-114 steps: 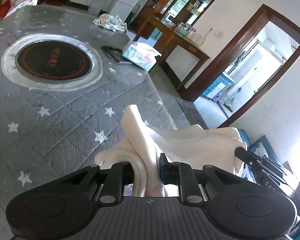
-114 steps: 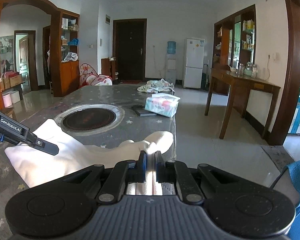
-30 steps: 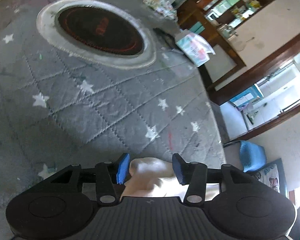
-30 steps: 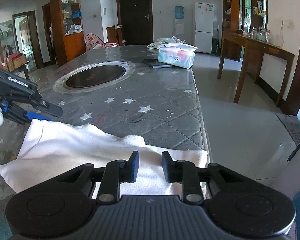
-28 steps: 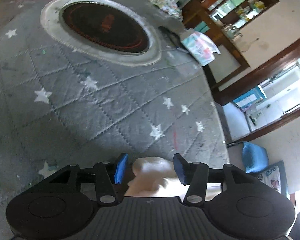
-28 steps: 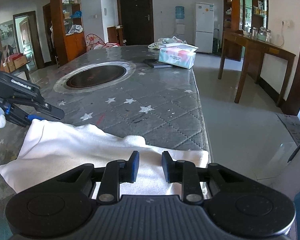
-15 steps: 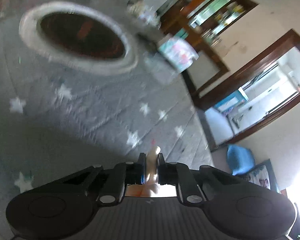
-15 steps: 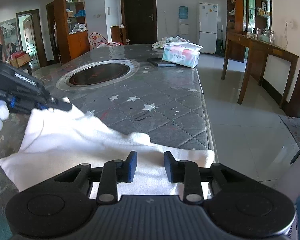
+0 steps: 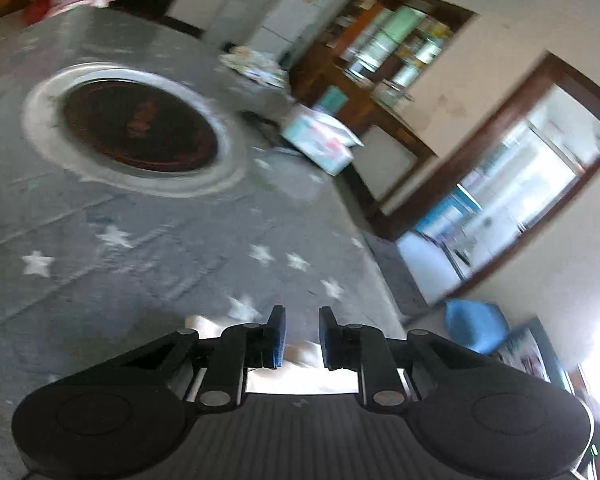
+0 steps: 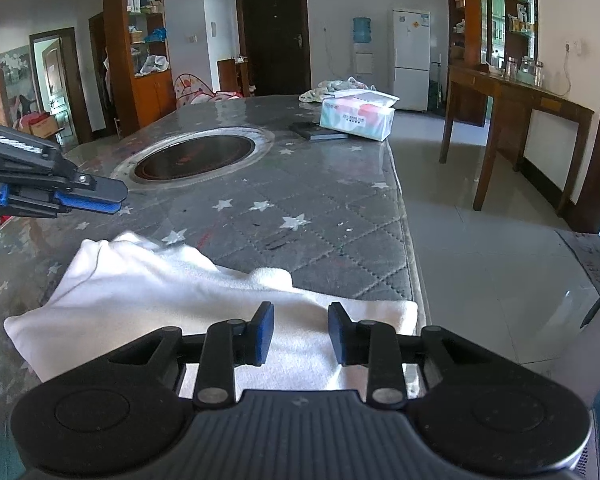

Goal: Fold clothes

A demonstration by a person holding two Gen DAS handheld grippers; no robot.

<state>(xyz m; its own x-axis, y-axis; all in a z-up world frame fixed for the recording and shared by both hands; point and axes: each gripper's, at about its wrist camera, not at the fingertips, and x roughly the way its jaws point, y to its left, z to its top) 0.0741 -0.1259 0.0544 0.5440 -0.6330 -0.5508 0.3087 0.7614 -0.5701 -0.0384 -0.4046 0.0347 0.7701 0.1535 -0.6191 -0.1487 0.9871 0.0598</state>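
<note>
A cream-white garment (image 10: 172, 292) lies folded flat on the near end of the grey star-patterned table cover (image 10: 308, 208). My right gripper (image 10: 300, 330) is open, just above the garment's near right edge, holding nothing. My left gripper (image 9: 301, 338) is open and empty above the garment's far left corner; only a sliver of the garment (image 9: 304, 350) shows between and below its fingers. In the right wrist view the left gripper (image 10: 112, 200) hovers clear above that corner.
A round hotpot burner (image 10: 196, 156) is set in the table's middle. A tissue box (image 10: 356, 118), a dark flat object (image 10: 320, 131) and a bundle of cloth (image 10: 332, 88) sit at the far end. The table's right edge (image 10: 408, 248) drops to tiled floor.
My left gripper, shut on the garment's corner half a second ago, has opened, let it go and lifted. The corner has dropped flat. My right gripper has opened wider.
</note>
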